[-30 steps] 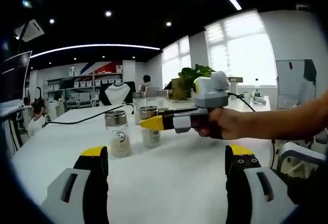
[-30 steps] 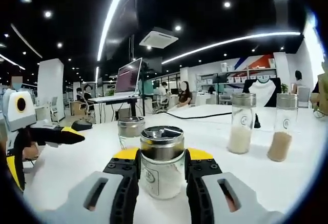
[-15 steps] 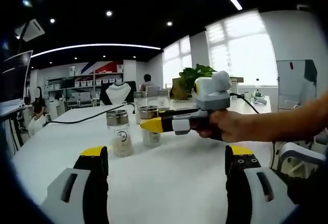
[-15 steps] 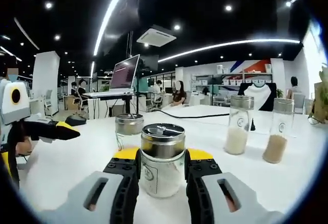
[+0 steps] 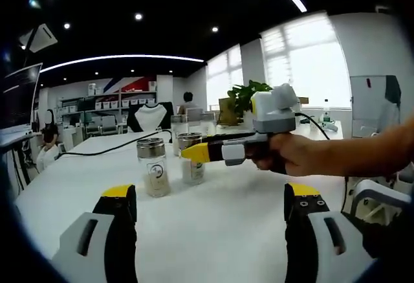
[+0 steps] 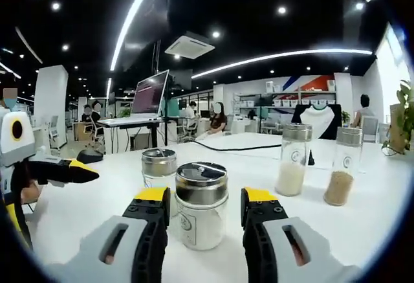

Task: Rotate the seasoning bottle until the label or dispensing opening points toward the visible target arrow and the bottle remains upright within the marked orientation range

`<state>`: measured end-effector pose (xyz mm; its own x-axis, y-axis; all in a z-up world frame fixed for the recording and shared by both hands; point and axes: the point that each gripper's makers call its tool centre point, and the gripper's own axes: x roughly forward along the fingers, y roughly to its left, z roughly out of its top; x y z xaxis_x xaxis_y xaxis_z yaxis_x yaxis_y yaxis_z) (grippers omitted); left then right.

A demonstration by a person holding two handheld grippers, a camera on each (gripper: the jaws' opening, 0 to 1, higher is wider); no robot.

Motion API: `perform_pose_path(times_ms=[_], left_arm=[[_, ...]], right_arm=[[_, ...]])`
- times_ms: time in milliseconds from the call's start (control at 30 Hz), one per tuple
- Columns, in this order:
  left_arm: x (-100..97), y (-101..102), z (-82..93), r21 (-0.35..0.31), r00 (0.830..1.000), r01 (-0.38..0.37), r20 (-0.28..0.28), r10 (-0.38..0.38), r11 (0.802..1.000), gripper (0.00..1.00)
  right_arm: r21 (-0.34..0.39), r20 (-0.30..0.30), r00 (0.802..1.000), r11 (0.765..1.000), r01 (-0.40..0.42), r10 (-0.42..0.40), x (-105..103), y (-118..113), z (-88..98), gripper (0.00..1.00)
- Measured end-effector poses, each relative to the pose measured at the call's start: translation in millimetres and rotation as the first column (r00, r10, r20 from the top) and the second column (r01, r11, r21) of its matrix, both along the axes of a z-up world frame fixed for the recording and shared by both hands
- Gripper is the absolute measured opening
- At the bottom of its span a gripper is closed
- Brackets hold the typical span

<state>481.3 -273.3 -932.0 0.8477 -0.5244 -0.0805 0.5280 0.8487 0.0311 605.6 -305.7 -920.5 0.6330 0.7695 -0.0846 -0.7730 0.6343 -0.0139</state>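
**Seasoning bottle upright between parted right jaws**

Right gripper [image 6: 202,206], right gripper view: jaws spread, a narrow gap showing on each side of the bottle; no contact visible. Yellow pads flank the jar at about mid-height.

Seasoning bottle [image 6: 201,204]: short glass jar, white powder inside, metal shaker lid. Stands on the white table [image 6: 362,225], centred between the two jaws. Long axis vertical, lid up. A label patch shows low on the glass, on the side nearest the camera and slightly left; its print is too small to read. Which way the lid holes face cannot be told.

Second short jar [image 6: 158,169]: just behind and left of the first, metal lid, partly hidden by it.

Left gripper [image 6: 81,171]: enters at the left edge of the right gripper view, yellow tip pointing right. In the left gripper view its own jaws stand wide apart over bare table, holding nothing.

Tall bottle, white contents [image 6: 292,160]: farther back on the right, upright.

Tall bottle, brown contents [image 6: 342,166]: beside it, farther right, upright.

Black cable [image 6: 239,146]: lies across the far table.

Monitor [image 6: 150,92]: beyond, on a separate desk.
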Motion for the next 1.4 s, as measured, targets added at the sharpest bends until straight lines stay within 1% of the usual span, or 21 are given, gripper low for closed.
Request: perform_pose_path(times_ms=[67, 133, 200, 300, 333, 400, 467, 500, 533, 567, 667, 700, 800, 867, 900, 967, 1067, 1133, 1267, 1333, 1400], left_arm=[[-0.1, -0.3, -0.6, 0.001, 1.0, 0.001, -0.002, -0.001, 1.0, 1.0], [-0.2, -1.1, -0.6, 0.002, 1.0, 0.002, 0.002, -0.002, 1.0, 1.0], [-1.0, -3.0, -0.5, -0.006, 1.0, 0.006, 0.0, -0.006, 1.0, 1.0], [-2.0, -5.6, -2.8, -0.014, 1.0, 0.016, -0.015, -0.016, 1.0, 1.0], [-2.0, -5.7, -3.0, -0.014, 1.0, 0.016, -0.016, -0.016, 1.0, 1.0], [-2.3, -6.5, -4.3, -0.001, 1.0, 0.019, -0.019, -0.019, 1.0, 1.0], [-2.5, -6.9, -6.7, 0.026, 1.0, 0.02, -0.022, -0.02, 0.999, 1.0], [-2.5, -7.1, -8.9, 0.045, 0.999, 0.019, -0.028, -0.018, 0.999, 1.0], [-2.7, -7.2, -9.0, 0.047, 0.999, 0.018, -0.028, -0.017, 0.999, 1.0], [-3.0, -7.1, -8.6, 0.044, 0.999, 0.019, -0.027, -0.018, 0.999, 1.0], [-4.2, -8.8, -4.4, 0.007, 0.999, 0.031, -0.021, -0.031, 0.999, 1.0], [-4.2, -8.8, -3.9, 0.005, 0.999, 0.031, -0.02, -0.031, 0.999, 1.0], [-3.2, -7.6, -3.4, 0.014, 1.0, 0.026, -0.015, -0.026, 1.0, 1.0], [-2.9, -7.3, -3.2, 0.014, 1.0, 0.026, -0.014, -0.026, 1.0, 1.0], [-2.5, -7.0, -3.7, 0.013, 1.0, 0.025, -0.017, -0.025, 1.0, 1.0], [-1.6, -6.6, -5.5, 0.02, 1.0, 0.02, -0.02, -0.02, 1.0, 1.0], [-0.7, -7.0, -8.6, 0.066, 1.0, 0.009, -0.009, -0.008, 0.998, 1.0], [-1.3, -8.9, -9.1, 0.062, 1.0, 0.015, -0.015, -0.014, 0.998, 1.0], [-1.3, -9.9, -8.7, 0.049, 1.0, 0.02, -0.016, -0.019, 0.999, 1.0], [-1.2, -9.5, -9.2, 0.052, 1.0, 0.021, -0.017, -0.02, 0.998, 1.0], [-0.9, -7.9, -9.1, 0.054, 1.0, 0.018, -0.015, -0.018, 0.998, 1.0]], right_arm=[[-0.001, -0.002, 1.0, 1.0, 0.005, -0.005, -0.4, -1.9, 2.3, 0.44], [0.016, -0.005, 1.0, 1.0, 0.005, -0.005, -3.3, -3.3, 8.2, 0.47], [0.033, -0.006, 1.0, 0.999, 0.005, -0.004, -5.5, -4.4, 16.0, 0.49], [0.066, 0.007, 1.0, 0.998, 0.011, -0.011, -5.7, -7.1, 33.8, 0.52], [0.07, 0.009, 1.0, 0.997, 0.012, -0.013, -5.4, -7.7, 36.0, 0.53], [0.082, 0.016, 1.0, 0.996, 0.019, -0.02, -3.4, -10.9, 46.2, 0.55], [0.076, 0.039, 0.998, 0.996, 0.04, -0.043, 3.3, -15.4, 52.9, 0.56], [0.069, 0.037, 0.998, 0.996, 0.05, -0.053, 7.6, -17.6, 53.1, 0.56], [0.064, 0.035, 0.998, 0.996, 0.057, -0.059, 10.7, -19.1, 53.2, 0.56], [0.051, 0.04, 0.996, 0.996, 0.073, -0.075, 16.2, -21.8, 52.4, 0.56], [0.017, 0.06, 0.993, 0.995, 0.097, -0.098, 25.5, -25.3, 50.1, 0.55], [0.0, 0.06, 0.993, 0.995, 0.105, -0.104, 34.5, -27.5, 47.4, 0.55], [-0.032, 0.071, 0.99, 0.991, 0.127, -0.125, 42.9, -31.1, 43.7, 0.54], [-0.019, 0.083, 0.986, 0.989, 0.145, -0.143, 52.5, -35.0, 46.8, 0.54], [-0.002, 0.081, 0.985, 0.988, 0.156, -0.155, 57.5, -36.5, 48.5, 0.54], [0.001, 0.071, 0.981, 0.984, 0.18, -0.18, 66.7, -37.9, 47.4, 0.54], [-0.001, 0.079, 0.975, 0.979, 0.206, -0.205, 79.1, -38.3, 46.9, 0.54], [0.003, 0.081, 0.969, 0.972, 0.235, -0.234, 89.9, -38.5, 46.0, 0.54], [-0.02, 0.098, 0.963, 0.967, 0.254, -0.251, 103.5, -35.7, 41.6, 0.55], [-0.018, 0.096, 0.962, 0.965, 0.26, -0.257, 107.9, -35.3, 40.1, 0.56], [-0.019, 0.107, 0.959, 0.963, 0.268, -0.264, 112.8, -35.4, 39.1, 0.56]])
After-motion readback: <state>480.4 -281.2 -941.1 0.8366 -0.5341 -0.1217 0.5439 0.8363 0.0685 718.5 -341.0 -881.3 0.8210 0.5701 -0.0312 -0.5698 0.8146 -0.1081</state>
